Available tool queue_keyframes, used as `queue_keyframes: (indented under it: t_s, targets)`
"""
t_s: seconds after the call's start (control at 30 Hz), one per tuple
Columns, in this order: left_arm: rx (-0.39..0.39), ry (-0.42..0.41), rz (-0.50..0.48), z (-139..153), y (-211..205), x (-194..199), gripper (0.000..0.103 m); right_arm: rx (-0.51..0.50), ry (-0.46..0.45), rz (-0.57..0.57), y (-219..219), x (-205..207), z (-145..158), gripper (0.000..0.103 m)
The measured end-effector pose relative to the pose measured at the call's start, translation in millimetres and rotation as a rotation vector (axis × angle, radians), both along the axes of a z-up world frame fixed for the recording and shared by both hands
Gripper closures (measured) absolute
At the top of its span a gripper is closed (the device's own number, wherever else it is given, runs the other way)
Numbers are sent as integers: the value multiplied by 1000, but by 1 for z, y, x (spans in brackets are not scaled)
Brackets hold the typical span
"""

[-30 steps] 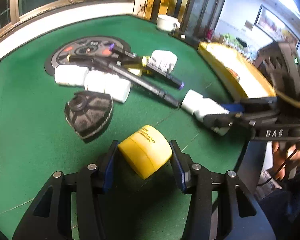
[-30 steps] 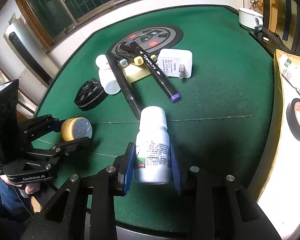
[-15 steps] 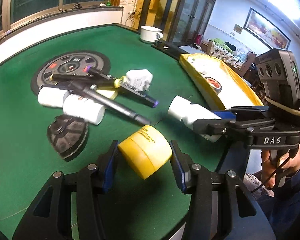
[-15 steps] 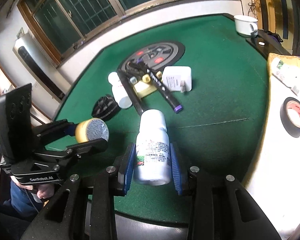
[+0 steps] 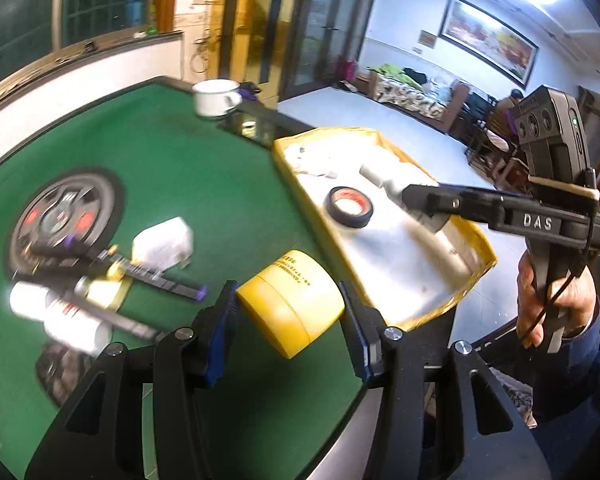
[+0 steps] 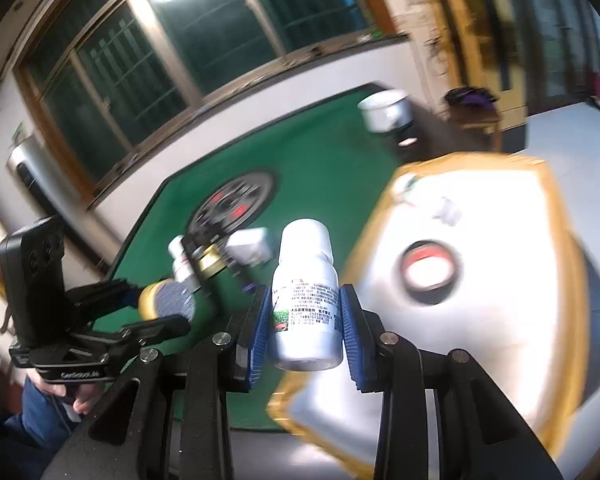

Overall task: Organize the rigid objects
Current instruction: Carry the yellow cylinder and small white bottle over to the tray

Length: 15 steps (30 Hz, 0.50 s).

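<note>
On the green surface (image 5: pixel 188 184), the markers (image 5: pixel 140 272) and small white bottles (image 5: pixel 72 320) at the left are smeared by blur. The left hand-held gripper (image 5: pixel 290 308) clamps a yellow jar (image 5: pixel 290 304), clear of the surface. The right hand-held gripper (image 6: pixel 306 316) grips a white bottle (image 6: pixel 306 288) above the yellow tray's (image 6: pixel 560 216) near edge; inside, a tape roll (image 6: pixel 428 272) shows blurred.

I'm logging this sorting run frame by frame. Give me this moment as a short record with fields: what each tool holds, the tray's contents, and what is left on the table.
left tool: shut on yellow jar
right tool: shut on white bottle
yellow tray: holds black tape roll and some blurred white items
green table: markers, white charger, white bottles, white mug
</note>
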<state>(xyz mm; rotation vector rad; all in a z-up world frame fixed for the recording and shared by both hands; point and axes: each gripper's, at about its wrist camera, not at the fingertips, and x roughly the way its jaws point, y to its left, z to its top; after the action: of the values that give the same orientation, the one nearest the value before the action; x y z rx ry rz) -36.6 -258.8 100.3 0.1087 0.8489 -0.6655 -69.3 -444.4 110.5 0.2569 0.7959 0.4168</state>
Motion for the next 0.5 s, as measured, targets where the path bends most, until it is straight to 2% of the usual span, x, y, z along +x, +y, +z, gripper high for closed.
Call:
queue_keyframes:
  t_s: [0.17,0.3,0.5]
  targets:
    - [5,10,-58,1,-45,14,56,-39,-10,-83,-46,13,11,72]
    - [8,25,-99,-3,-76,23,56,-70,13,-155,-80,36,4,72]
    - [15,23,-144,-5,-100,25,56,-24,68,-188,-110,67,-12,72]
